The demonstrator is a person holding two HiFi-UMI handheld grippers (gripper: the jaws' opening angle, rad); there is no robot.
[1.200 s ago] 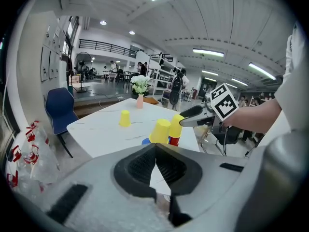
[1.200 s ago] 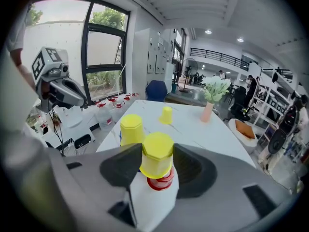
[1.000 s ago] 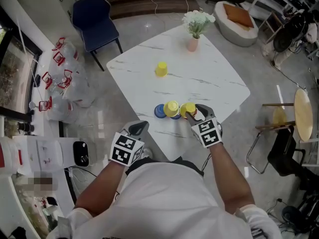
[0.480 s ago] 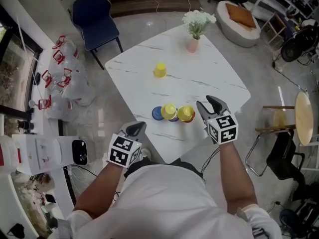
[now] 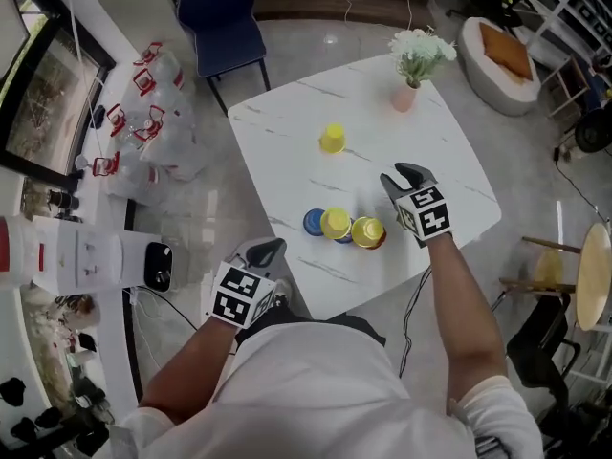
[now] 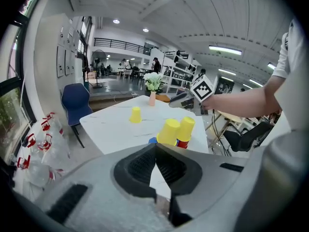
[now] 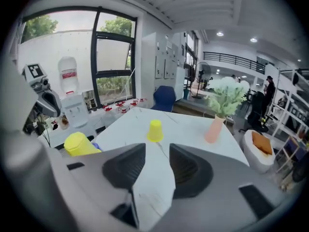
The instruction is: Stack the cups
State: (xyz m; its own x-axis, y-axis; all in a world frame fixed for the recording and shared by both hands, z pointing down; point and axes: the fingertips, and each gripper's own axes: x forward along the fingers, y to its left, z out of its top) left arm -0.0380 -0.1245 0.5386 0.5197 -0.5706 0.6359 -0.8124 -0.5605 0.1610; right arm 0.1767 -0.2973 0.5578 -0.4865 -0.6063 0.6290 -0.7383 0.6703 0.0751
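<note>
Over the right part of the worktop (image 5: 459, 161), the right gripper (image 7: 157, 149) holds its fingers (image 7: 126, 166) apart, with only bare marble showing between them. They have just been closing and they grip nothing. The gripper hangs just right of a cluster of cups (image 5: 339, 226) without touching them, tilted down and pointing toward the far side. In the right gripper view the lone yellow cup (image 7: 155, 130) stands mouth down ahead, a little left of the gap and well apart from the fingers. A pink vase (image 7: 213, 129) of white flowers (image 7: 227, 93) stands farther right.

Just off the worktop's near left edge, the left gripper (image 6: 155, 145) has its fingers (image 6: 140, 166) closed, tips touching, with nothing in them. It is held above the floor (image 5: 206, 218), close to the person's body, and points down toward the cluster.

The cluster stands in a row close to the worktop's near edge. A blue cup (image 5: 313, 222) is at its left end. Beside it, the middle yellow cup (image 5: 336, 224) has some blue showing beneath it. Touching that one, the right yellow cup (image 5: 367, 229) sits over a red cup (image 6: 182, 143). The lone yellow cup is well apart from them, toward the far side.

Beyond the far left corner stands a blue chair (image 5: 222, 12). Clear bags (image 5: 163, 151) with red handles lie on the floor to the left.
</note>
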